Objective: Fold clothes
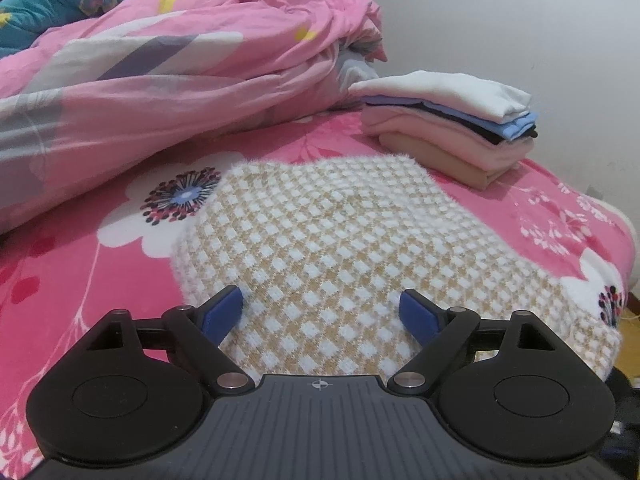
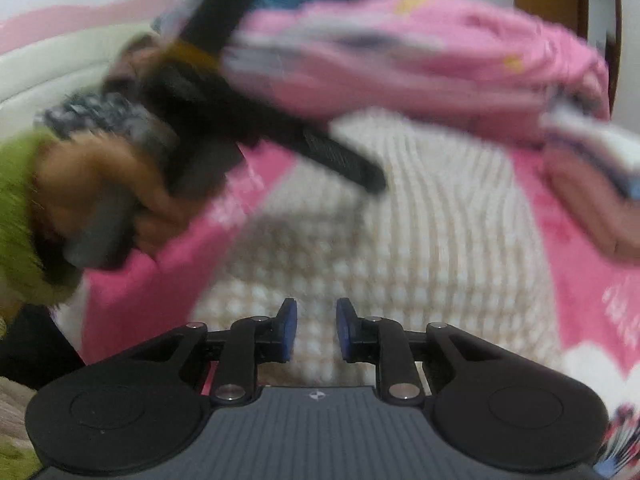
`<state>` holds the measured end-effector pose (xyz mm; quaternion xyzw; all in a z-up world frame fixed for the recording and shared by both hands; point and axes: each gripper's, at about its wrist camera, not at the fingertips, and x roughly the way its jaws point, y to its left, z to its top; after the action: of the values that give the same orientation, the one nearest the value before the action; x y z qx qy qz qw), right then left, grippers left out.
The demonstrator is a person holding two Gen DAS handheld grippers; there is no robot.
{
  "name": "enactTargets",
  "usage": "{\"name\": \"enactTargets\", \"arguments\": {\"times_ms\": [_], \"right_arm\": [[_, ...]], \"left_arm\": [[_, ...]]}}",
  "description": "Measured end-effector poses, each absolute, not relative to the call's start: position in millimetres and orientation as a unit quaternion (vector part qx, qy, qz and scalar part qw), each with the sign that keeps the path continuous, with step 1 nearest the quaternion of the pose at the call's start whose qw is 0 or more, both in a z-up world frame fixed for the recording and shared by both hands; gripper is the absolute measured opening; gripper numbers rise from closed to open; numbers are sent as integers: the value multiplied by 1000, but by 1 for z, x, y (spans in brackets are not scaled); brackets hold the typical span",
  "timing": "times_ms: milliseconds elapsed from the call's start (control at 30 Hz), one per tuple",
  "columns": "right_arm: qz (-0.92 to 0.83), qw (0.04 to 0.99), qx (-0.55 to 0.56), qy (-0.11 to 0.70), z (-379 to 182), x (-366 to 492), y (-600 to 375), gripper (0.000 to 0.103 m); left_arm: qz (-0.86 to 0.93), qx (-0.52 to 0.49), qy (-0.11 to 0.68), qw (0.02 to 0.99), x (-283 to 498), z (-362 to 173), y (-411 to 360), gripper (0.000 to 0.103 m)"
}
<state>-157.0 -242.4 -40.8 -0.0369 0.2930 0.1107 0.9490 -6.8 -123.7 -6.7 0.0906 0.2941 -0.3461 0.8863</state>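
A fuzzy beige-and-white checked knit garment (image 1: 340, 220) lies folded flat on the pink floral bed sheet (image 1: 80, 280). My left gripper (image 1: 321, 295) hovers over its near edge, open wide, with nothing between the blue pads. In the right wrist view, which is motion-blurred, the same garment (image 2: 420, 220) spreads ahead. My right gripper (image 2: 317, 308) is over its near part, with a narrow gap between the pads and nothing held. At the upper left a hand (image 2: 92, 184) in a green sleeve holds the other tool's black body (image 2: 224, 108) above the garment's left side.
A stack of folded clothes (image 1: 448, 120) stands at the back right of the bed, near the white wall (image 1: 520, 20). A crumpled pink duvet (image 1: 180, 60) fills the back left. The bed's right edge (image 1: 624, 264) drops to the floor.
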Motion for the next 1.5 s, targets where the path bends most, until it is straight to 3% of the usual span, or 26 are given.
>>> {"name": "enactTargets", "arguments": {"times_ms": [333,567,900,1200,1333,1500], "right_arm": [[115,943,-16,311,-73,-153,-226,22],[93,950,-6,298,-75,-164,-216,22],[-27,975,2,221,-33,-196,-248,22],[-64,949,1,308,-65,-174,-277,20],[-90,957,-25,275,-43,-170,-286,21],[-82,948,-44,304,-78,-145,-305,22]], "left_arm": [[-353,94,292,884,-8,-9,-126,95],[-360,63,276,889,-8,-1,-119,91],[-370,98,258,887,-11,-6,-139,96],[-368,127,243,888,-18,-14,-146,99],[-372,123,238,889,-19,-15,-145,100],[-381,125,225,888,-24,-18,-147,102]]}}
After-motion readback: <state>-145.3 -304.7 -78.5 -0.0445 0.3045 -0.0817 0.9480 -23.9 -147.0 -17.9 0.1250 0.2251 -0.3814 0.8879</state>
